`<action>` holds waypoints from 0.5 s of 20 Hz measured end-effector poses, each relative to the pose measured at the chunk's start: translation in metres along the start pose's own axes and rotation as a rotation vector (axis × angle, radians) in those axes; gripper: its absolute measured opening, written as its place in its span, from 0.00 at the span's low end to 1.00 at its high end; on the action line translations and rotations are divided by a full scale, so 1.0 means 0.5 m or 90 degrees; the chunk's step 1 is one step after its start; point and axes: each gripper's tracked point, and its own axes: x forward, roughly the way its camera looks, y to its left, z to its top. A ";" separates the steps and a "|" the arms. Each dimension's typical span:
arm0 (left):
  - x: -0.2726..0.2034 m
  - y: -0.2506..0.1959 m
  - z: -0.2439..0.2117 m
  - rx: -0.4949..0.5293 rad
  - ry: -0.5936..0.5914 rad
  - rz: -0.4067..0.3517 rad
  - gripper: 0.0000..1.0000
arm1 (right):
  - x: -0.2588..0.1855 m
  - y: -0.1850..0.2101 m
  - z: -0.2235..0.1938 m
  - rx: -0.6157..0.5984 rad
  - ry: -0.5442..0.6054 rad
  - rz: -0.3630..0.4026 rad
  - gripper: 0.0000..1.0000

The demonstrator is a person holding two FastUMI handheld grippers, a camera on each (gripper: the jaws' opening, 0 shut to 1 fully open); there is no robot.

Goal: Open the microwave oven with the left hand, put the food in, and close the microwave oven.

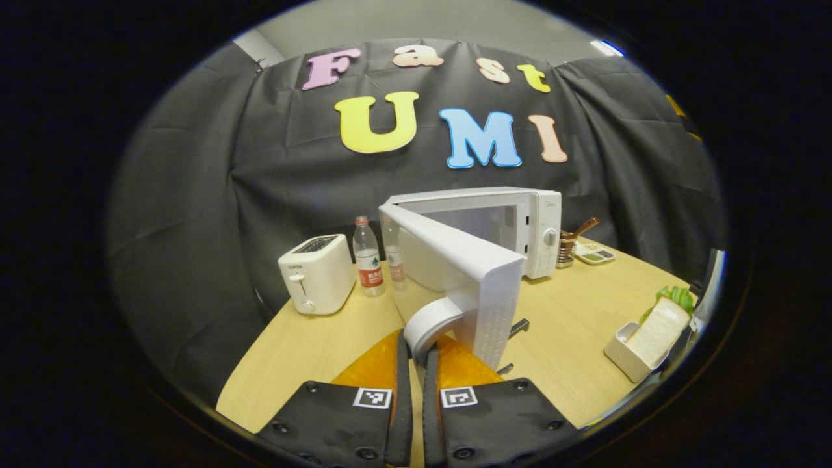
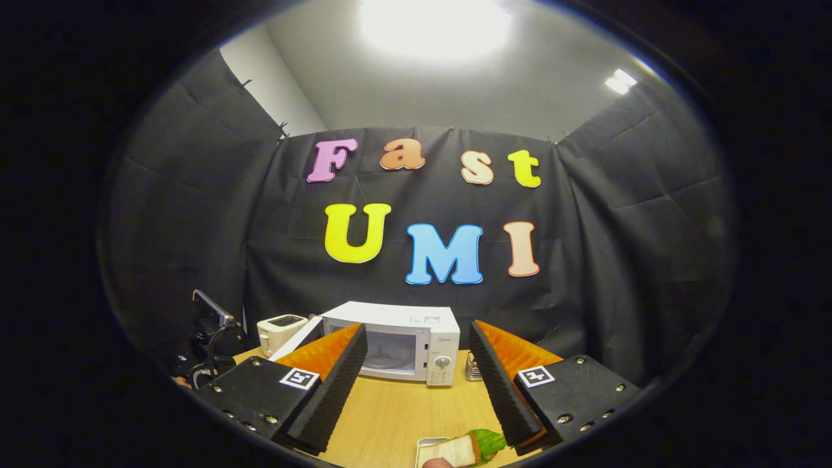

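The white microwave stands at the back of the wooden table, its door swung far out toward me. My left gripper is shut on the door's rounded white handle, fingers nearly touching around it. A sandwich with lettuce lies in a small white tray at the table's right edge. In the right gripper view my right gripper hangs open above the table, holding nothing, with the sandwich just below and ahead of it. The microwave faces it, door open at its left.
A white toaster and two water bottles stand left of the microwave. A cup with utensils and a small dish sit to its right. A dark device with cables shows at the left in the right gripper view.
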 end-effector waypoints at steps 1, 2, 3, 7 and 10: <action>-0.001 0.010 -0.001 -0.001 -0.003 -0.002 0.13 | 0.001 0.008 -0.001 -0.001 0.000 -0.002 0.95; -0.004 0.020 -0.001 -0.004 -0.005 -0.005 0.13 | 0.002 0.014 -0.002 -0.001 0.001 -0.006 0.95; -0.002 0.028 -0.003 -0.004 -0.007 -0.007 0.13 | 0.001 0.019 -0.003 -0.001 0.002 -0.008 0.95; -0.006 0.046 -0.007 -0.007 -0.005 -0.005 0.13 | 0.000 0.024 -0.009 0.003 0.010 -0.015 0.95; -0.016 0.053 -0.014 -0.034 0.004 0.011 0.17 | -0.002 0.010 -0.012 -0.003 0.015 -0.006 0.95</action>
